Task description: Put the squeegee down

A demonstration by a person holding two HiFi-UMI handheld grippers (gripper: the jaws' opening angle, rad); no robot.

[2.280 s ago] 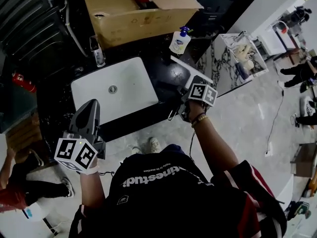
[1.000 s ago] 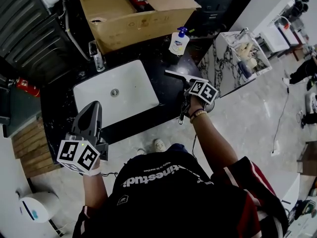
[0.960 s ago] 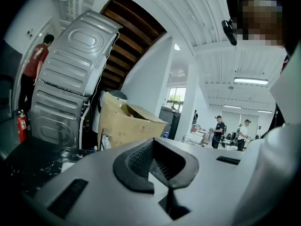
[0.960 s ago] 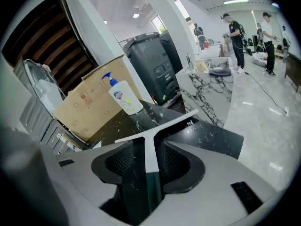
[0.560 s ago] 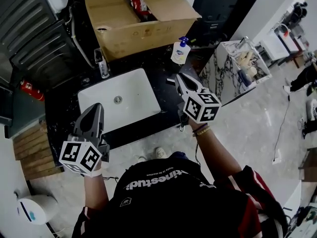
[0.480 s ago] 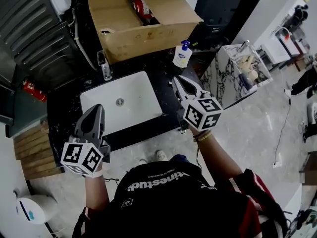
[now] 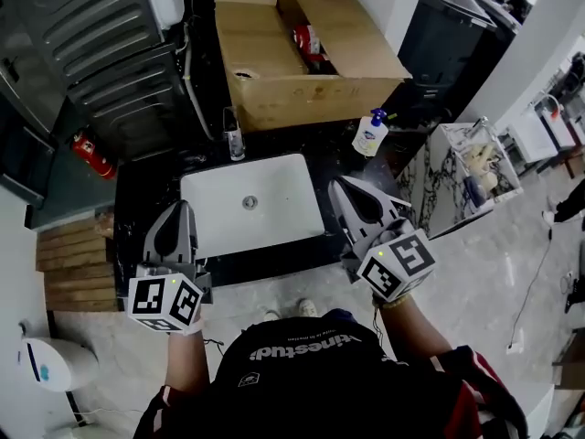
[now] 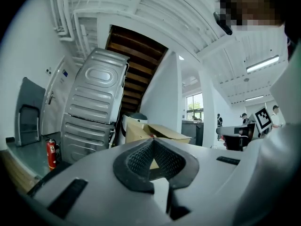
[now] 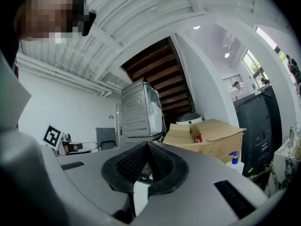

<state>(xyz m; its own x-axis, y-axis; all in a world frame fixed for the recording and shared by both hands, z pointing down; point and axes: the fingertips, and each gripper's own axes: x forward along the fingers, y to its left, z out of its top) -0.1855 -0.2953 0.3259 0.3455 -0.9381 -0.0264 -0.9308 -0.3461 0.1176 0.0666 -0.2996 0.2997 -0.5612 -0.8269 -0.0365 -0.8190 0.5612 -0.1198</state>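
Observation:
I cannot make out the squeegee in any view; the stretch of black counter (image 7: pixel 146 190) right of the sink, where it lay earlier, is behind my right gripper. My right gripper (image 7: pixel 336 183) is raised and level over the counter's right part. Its jaws have just been closing and now meet with nothing between them, as the right gripper view (image 9: pixel 147 146) also shows. My left gripper (image 7: pixel 183 207) hangs level over the counter's left front, shut and empty, with its tips touching in the left gripper view (image 8: pixel 153 142).
A white sink (image 7: pixel 274 218) with a faucet (image 7: pixel 235 140) is set in the counter. A soap pump bottle (image 7: pixel 370 135) stands at the back right. An open cardboard box (image 7: pixel 302 53) sits behind. A fire extinguisher (image 7: pixel 91 154) is at the left, a marble-patterned stand (image 7: pixel 466 167) at the right.
My right gripper has lifted off the counter beside the squeegee, turned to point forward and gone from open to shut. My left gripper has risen a little.

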